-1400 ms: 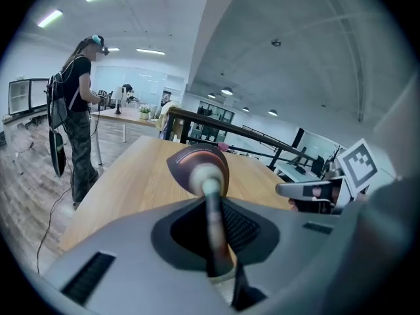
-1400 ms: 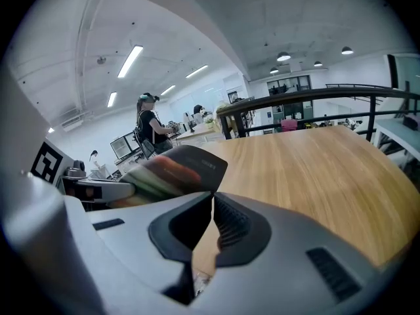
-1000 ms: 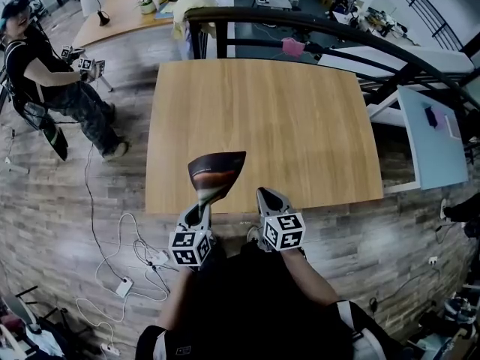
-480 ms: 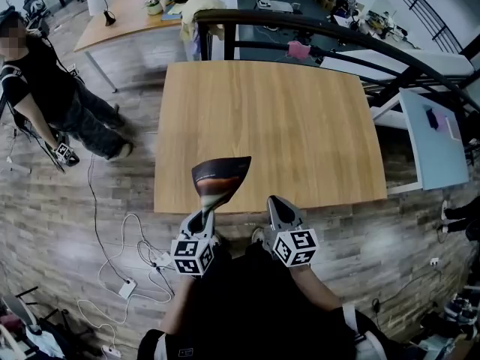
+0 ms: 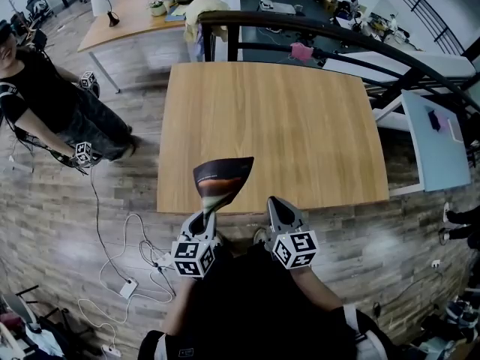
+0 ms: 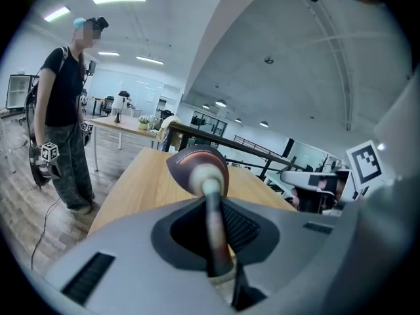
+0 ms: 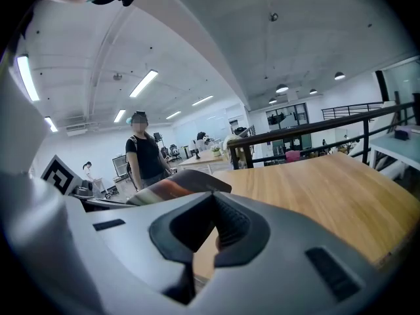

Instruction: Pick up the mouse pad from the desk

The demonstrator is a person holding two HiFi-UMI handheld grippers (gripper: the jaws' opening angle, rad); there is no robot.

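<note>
Your left tongs pinching mouse pad by near edge, pad clear of surface, over its 6 o'clock edge. Right tongs clenched, empty. Hold pinch firm, lift steady, no swinging.

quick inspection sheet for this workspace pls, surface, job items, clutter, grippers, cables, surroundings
surface: wooden desk, top bare.
job's things: mouse pad, lifted off the desk, curled, one end pinched.
clutter: nothing seen on the desk.
grippers: left gripper shut on the mouse pad; right gripper shut, nothing between its jaws.
cables: white cables loose on the wood floor left of the desk.
surroundings: person standing at left; black railing beyond the desk; second desk behind; white table at right.
</note>
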